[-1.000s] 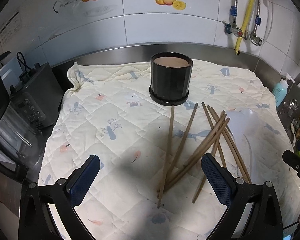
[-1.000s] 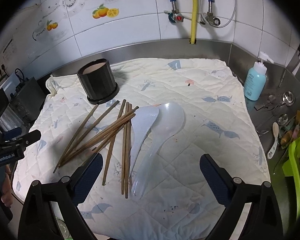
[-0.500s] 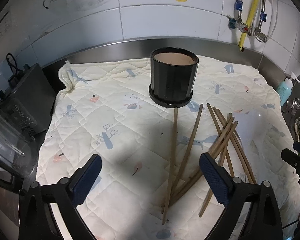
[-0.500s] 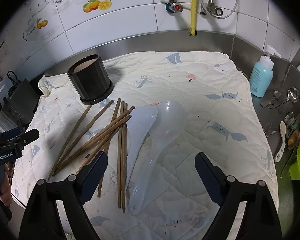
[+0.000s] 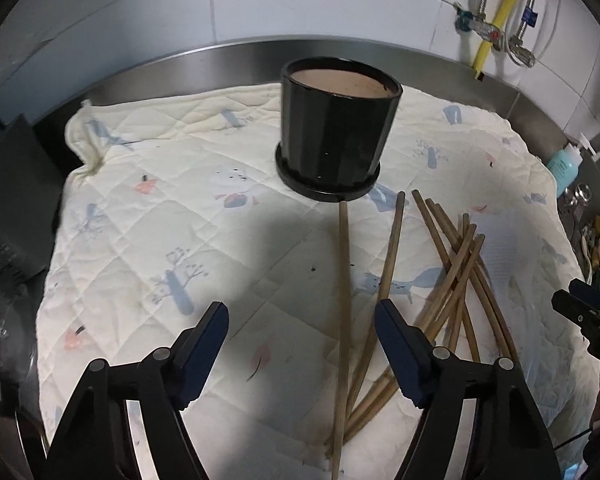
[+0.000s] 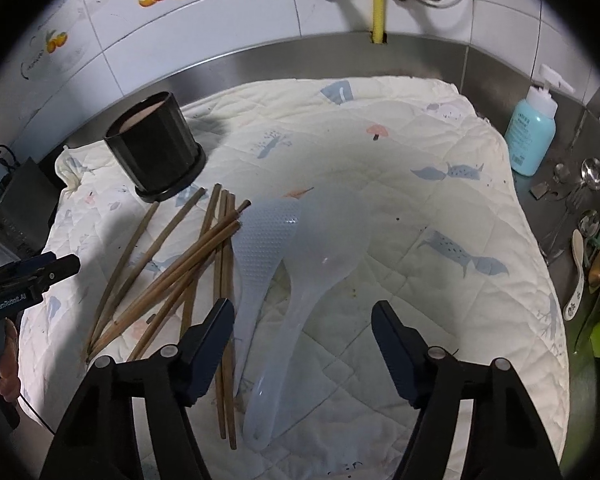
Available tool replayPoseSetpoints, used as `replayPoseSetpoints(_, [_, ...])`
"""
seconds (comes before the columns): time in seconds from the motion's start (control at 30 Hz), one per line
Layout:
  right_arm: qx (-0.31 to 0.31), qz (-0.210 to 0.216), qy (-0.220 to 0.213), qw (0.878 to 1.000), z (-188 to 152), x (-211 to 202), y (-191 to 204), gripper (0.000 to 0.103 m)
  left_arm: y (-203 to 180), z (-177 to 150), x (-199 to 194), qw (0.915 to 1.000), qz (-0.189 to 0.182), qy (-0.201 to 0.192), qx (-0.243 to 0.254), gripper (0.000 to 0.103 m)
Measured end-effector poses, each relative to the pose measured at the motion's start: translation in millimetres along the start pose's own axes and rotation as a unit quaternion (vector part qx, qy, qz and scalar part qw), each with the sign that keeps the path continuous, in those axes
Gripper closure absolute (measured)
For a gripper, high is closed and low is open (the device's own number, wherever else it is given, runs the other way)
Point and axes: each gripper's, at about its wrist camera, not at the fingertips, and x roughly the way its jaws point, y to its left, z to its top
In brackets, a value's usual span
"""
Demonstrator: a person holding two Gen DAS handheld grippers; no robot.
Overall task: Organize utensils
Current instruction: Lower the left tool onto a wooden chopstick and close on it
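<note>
- A loose pile of wooden chopsticks (image 5: 384,280) is scattered on the quilted cloth (image 5: 180,240), fanned out and crossing each other, with the far tips pointing toward the black holder (image 5: 336,128).
- The same chopsticks (image 6: 188,264) are seen from the right wrist view lying just left of two translucent plastic pieces: a dimpled rice paddle (image 6: 260,256) and a big ladle-type spoon (image 6: 324,248), which are touching or overlapping along their sides.
- The black holder (image 6: 156,152) is stood upright on its saucer-like base at the far side of the cloth; nothing can be seen sticking out of it, and one chopstick tip sits right at its base.
- The left hand-held gripper (image 5: 300,348) is held low over the cloth with its fingers spread wide apart, nothing between them; the leftmost chopstick runs up through the gap near the right finger.
- The right hand-held gripper (image 6: 304,344) is also spread wide and holding nothing, with the ladle's handle lying between its fingers and the paddle handle by the left finger.
- The cloth (image 6: 420,200) is laid over a steel counter (image 6: 492,68) backed by white tiles.
- A blue soap bottle (image 6: 534,132) and a jumble of metal spoons (image 6: 580,200) are parked off the cloth to the right.
</note>
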Motion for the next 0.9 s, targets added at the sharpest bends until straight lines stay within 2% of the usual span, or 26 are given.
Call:
replayPoseSetpoints(0.17, [0.004, -0.004, 0.007, 1.0, 0, 4, -3, 0.028, -4, 12, 28, 0.9992, -0.032, 0.02, 0.011, 0.04])
replayPoseSetpoints(0.37, [0.015, -0.01, 0.01, 1.0, 1, 8, -8, 0.033, -11, 28, 59, 0.9979, -0.049, 0.033, 0.028, 0.057])
replayPoseSetpoints(0.5, [0.025, -0.009, 0.016, 1.0, 2, 12, -11, 0.036, -13, 39, 76, 0.9967, -0.062, 0.042, 0.033, 0.061])
replayPoseSetpoints(0.67, [0.027, -0.013, 0.019, 0.999, 3, 14, -13, 0.037, -19, 50, 93, 0.9948, -0.077, 0.051, 0.043, 0.072])
replayPoseSetpoints(0.9, [0.038, -0.011, 0.022, 0.999, 8, 21, -17, 0.04, -34, 57, 101, 0.9936, -0.077, 0.046, 0.069, 0.08])
